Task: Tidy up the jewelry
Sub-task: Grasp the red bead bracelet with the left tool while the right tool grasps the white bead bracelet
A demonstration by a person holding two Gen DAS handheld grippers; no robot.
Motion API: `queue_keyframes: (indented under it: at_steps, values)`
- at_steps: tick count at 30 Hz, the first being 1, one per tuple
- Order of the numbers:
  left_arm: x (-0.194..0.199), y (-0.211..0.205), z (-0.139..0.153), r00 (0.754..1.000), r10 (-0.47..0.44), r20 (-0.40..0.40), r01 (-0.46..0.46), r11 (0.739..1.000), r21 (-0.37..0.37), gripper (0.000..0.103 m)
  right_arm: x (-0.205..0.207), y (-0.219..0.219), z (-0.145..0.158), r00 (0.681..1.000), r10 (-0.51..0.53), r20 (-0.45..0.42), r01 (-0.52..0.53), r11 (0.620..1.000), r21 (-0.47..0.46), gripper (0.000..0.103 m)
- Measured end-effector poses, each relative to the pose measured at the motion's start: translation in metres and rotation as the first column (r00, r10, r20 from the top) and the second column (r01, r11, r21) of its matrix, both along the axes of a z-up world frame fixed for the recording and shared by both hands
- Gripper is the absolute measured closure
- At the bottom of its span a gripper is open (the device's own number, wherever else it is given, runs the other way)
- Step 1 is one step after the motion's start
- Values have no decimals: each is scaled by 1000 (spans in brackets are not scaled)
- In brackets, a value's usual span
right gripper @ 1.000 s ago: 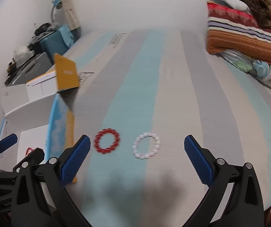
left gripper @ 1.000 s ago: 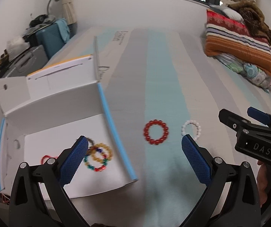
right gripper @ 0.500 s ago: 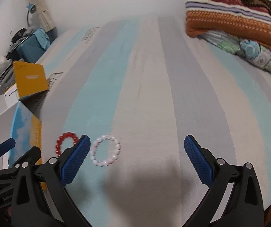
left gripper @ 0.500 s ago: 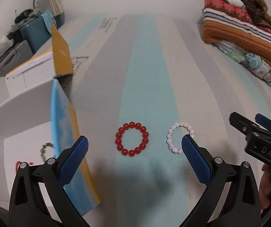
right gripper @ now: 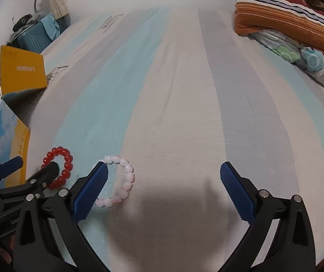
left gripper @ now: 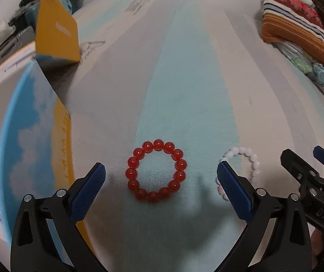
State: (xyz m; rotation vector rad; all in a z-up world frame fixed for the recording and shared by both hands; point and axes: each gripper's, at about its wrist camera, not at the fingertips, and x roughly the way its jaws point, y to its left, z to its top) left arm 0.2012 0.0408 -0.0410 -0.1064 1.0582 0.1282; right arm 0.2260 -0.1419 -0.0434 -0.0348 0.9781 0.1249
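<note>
1. You're framing the red bracelet (left gripper: 157,171) with the left gripper (left gripper: 160,182), fingers wide apart, nothing held; it's lying flat on the sheet (left gripper: 184,90), just right of the box (left gripper: 37,122).
2. Round glossy beads on soft cloth: closing off-centre is likely rolling it away.
3. White bracelet (right gripper: 118,181) is sitting partly behind your right gripper (right gripper: 163,187)'s left finger, fingers also apart; it's risking a snag.
4. Box flap is thin card, easily bumped.
</note>
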Motion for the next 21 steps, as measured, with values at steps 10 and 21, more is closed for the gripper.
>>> queue_keyframes:
  at_steps: [10, 21]
  values:
    - [13, 0, -35, 999, 30, -20, -30, 1000, 4, 6, 17, 10, -33, 997, 49, -55, -48, 999, 11, 21]
    - [17, -3, -43, 999, 35, -7, -35, 999, 36, 14, 17, 25, -50, 992, 94, -82, -95, 995, -15, 52]
